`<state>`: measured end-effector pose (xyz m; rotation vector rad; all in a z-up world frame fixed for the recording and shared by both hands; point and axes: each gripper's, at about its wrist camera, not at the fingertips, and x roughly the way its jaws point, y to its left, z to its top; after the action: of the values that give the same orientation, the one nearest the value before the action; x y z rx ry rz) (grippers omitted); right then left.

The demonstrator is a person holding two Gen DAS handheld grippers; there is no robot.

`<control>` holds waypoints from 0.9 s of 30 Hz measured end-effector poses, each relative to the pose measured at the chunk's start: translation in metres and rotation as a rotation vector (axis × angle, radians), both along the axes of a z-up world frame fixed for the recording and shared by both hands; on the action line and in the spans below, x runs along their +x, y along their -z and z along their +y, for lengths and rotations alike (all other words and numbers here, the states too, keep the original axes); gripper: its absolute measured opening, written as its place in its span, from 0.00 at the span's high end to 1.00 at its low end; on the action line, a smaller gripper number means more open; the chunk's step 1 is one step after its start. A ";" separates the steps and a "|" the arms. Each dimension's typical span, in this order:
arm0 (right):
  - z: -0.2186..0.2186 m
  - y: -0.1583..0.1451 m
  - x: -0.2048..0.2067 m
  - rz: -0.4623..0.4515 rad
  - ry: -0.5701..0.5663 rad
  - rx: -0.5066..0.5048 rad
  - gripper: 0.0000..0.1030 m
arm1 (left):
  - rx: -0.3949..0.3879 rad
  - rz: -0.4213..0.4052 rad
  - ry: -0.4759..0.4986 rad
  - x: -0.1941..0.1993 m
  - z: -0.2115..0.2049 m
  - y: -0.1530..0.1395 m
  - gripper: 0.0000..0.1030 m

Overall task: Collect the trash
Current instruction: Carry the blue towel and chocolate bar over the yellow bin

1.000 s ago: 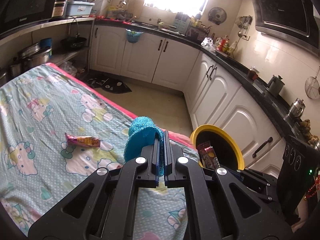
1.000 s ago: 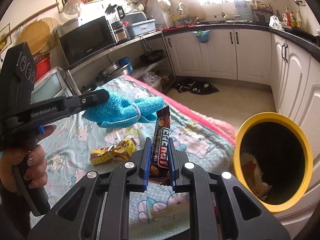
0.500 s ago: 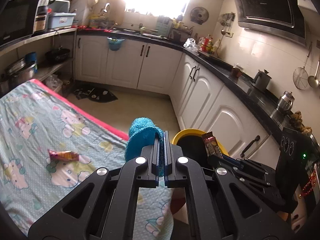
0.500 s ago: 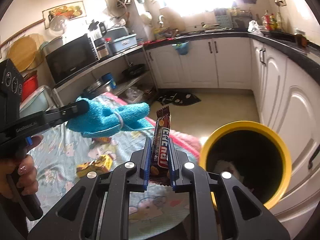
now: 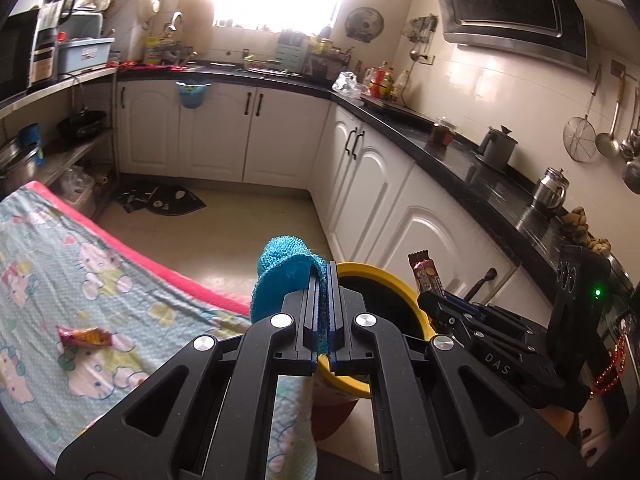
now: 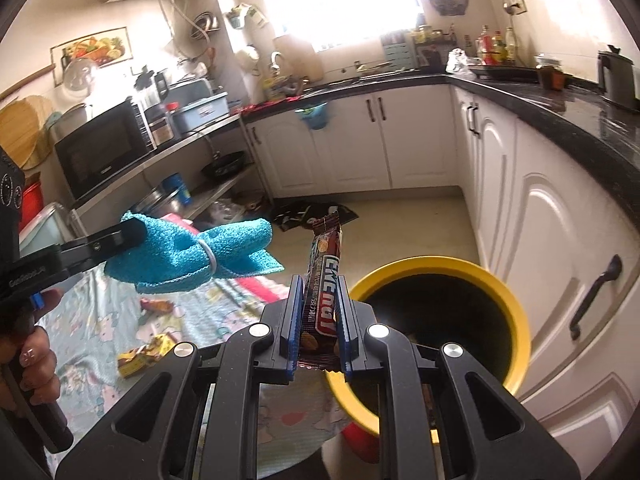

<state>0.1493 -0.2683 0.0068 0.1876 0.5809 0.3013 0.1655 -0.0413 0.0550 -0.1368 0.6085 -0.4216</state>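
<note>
My left gripper (image 5: 325, 280) is shut on a folded blue cloth (image 5: 280, 276), which it holds in the air near the table's edge; the cloth (image 6: 192, 256) also shows at left in the right wrist view. My right gripper (image 6: 319, 292) is shut on a brown snack bar wrapper (image 6: 322, 280) that stands upright between its pads, just left of the yellow-rimmed bin (image 6: 516, 312). That bin (image 5: 384, 276) sits right behind the left gripper, with the wrapper (image 5: 426, 274) over its right rim. Loose wrappers lie on the tablecloth: a red one (image 5: 84, 336) and a yellow one (image 6: 142, 354).
The table carries a patterned cloth with a pink border (image 5: 132, 252). White cabinets (image 5: 400, 200) under a black counter run along the back and right. A dark mat (image 5: 160, 200) lies on the floor. A hand (image 6: 32, 356) grips the left gripper's handle.
Both grippers have swung right, from over the table toward the bin. The bin now fills more of both views. Each grip is unchanged.
</note>
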 end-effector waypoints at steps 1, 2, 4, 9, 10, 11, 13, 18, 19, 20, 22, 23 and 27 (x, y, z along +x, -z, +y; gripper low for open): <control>-0.003 0.000 0.001 0.000 0.008 0.001 0.85 | 0.000 0.000 0.008 0.002 -0.005 0.000 0.99; -0.006 0.001 0.000 0.000 0.014 0.002 0.85 | 0.001 0.000 0.016 0.003 -0.009 0.001 0.99; -0.011 0.002 -0.001 -0.001 0.033 -0.001 0.85 | 0.001 0.000 0.030 0.005 -0.017 0.001 0.99; -0.022 0.003 0.000 0.000 0.070 -0.004 0.85 | 0.001 0.005 0.062 0.011 -0.033 0.003 0.99; -0.024 0.003 0.001 0.000 0.076 -0.006 0.85 | 0.004 0.006 0.069 0.013 -0.038 0.004 0.99; -0.027 0.004 0.001 0.001 0.084 -0.006 0.85 | 0.005 0.008 0.075 0.014 -0.042 0.005 0.99; -0.031 0.006 0.002 0.004 0.096 -0.006 0.85 | 0.010 0.012 0.087 0.017 -0.049 0.008 0.99; -0.041 0.012 0.007 0.015 0.128 -0.005 0.85 | 0.015 0.027 0.109 0.025 -0.063 0.014 0.99; -0.043 0.014 0.008 0.019 0.133 -0.004 0.85 | 0.017 0.030 0.113 0.026 -0.066 0.016 0.99; -0.045 0.016 0.009 0.024 0.138 -0.004 0.85 | 0.017 0.035 0.117 0.028 -0.069 0.018 0.99; -0.048 0.020 0.011 0.032 0.146 -0.003 0.85 | 0.017 0.044 0.124 0.032 -0.073 0.022 0.99; -0.049 0.024 0.013 0.040 0.150 -0.004 0.85 | 0.016 0.049 0.127 0.033 -0.075 0.024 0.99; -0.056 0.036 0.020 0.072 0.163 0.002 0.85 | 0.014 0.075 0.140 0.040 -0.083 0.034 0.99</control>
<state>0.1689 -0.3241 -0.0296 0.2468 0.6325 0.1378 0.2050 -0.1241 0.0208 -0.0968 0.6970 -0.5497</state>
